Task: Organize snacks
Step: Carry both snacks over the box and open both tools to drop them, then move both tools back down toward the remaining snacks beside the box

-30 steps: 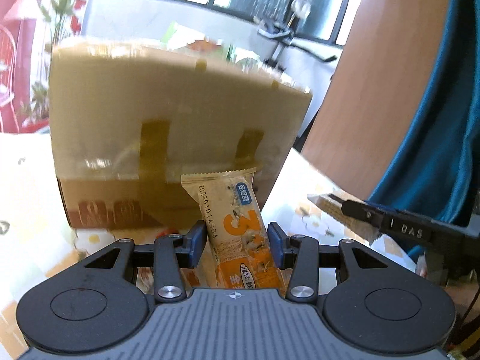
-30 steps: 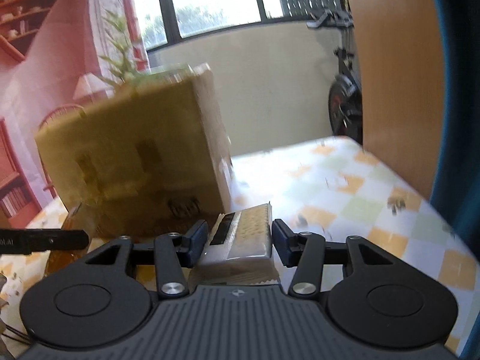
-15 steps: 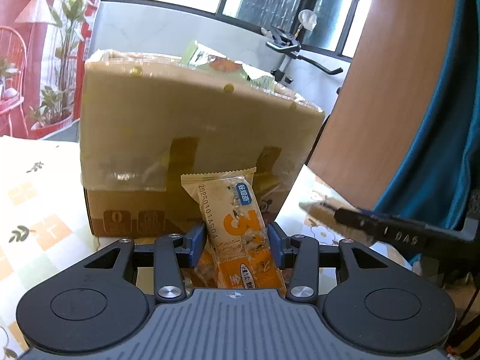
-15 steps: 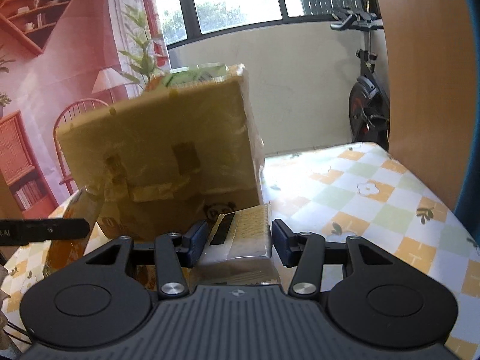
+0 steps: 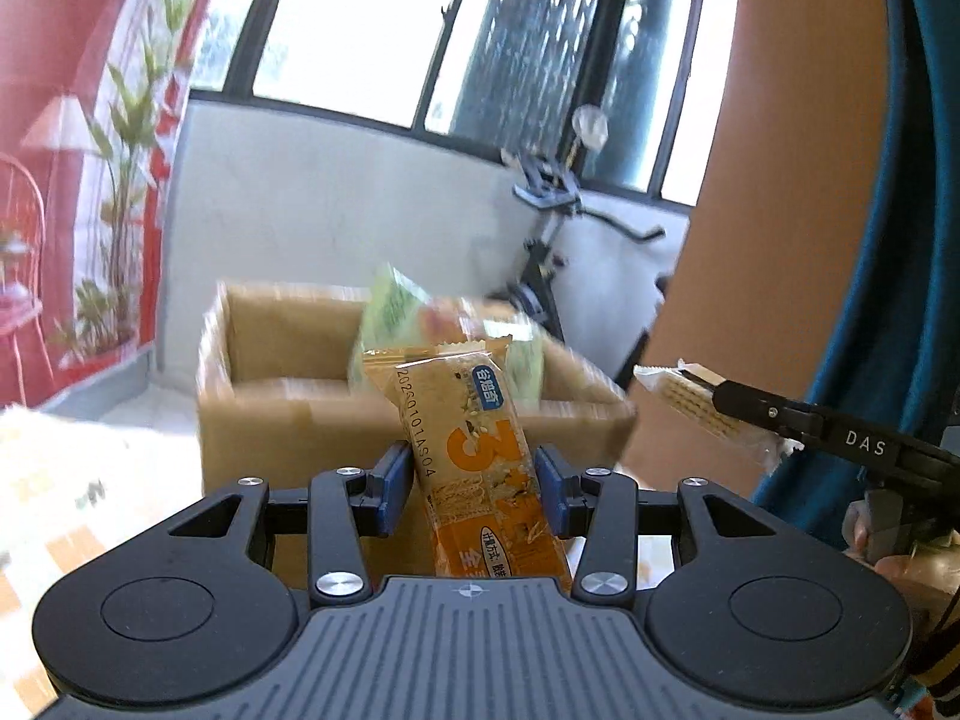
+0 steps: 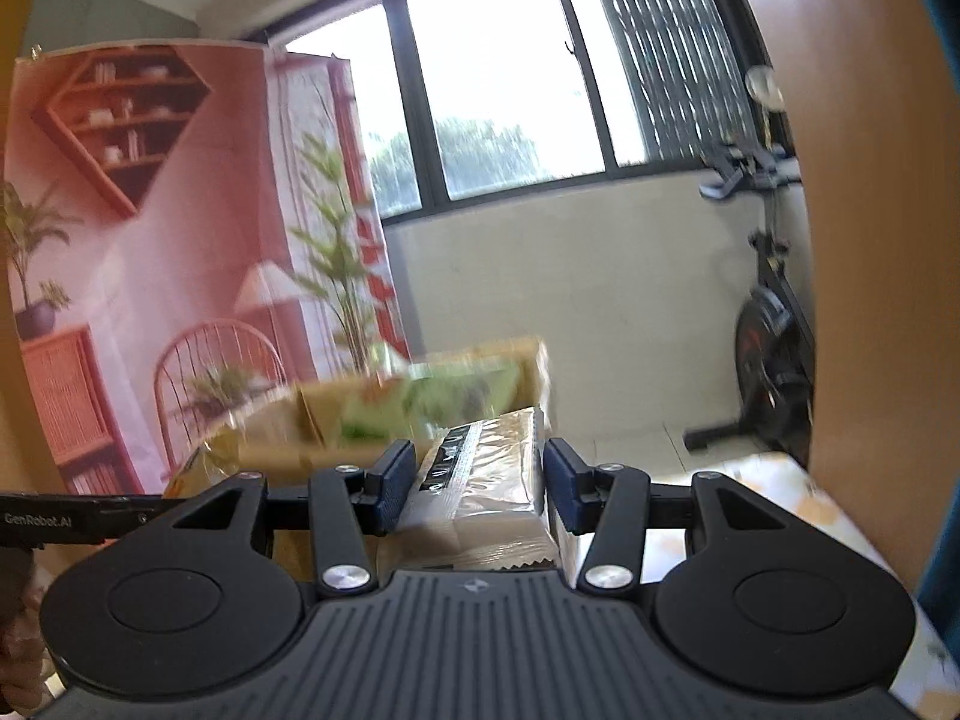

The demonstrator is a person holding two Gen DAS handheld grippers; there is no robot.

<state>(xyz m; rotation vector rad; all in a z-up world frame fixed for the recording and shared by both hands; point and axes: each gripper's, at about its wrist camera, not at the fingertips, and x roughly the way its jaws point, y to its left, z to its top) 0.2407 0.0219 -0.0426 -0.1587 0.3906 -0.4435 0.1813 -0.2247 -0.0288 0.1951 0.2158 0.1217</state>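
Between the left tool (image 5: 474, 483) blades sits an orange bar (image 5: 480, 456); the right tool (image 6: 479, 483) clamps a wafer pack (image 6: 486, 480).

Both tongs raised w/ their loads: left tongs (image 5: 474, 489) w/ orange bar (image 5: 480, 456) and right tongs (image 6: 479, 489) w/ wafer pack (image 6: 486, 480) now sit above the rim of the cardboard box (image 5: 288, 414), vs. facing its taped side wall 1 s ago. Box interior and green bag (image 5: 396, 312) inside now visible from above. Table (image 5: 54, 474) takes up less of both views; window and wall fill more.
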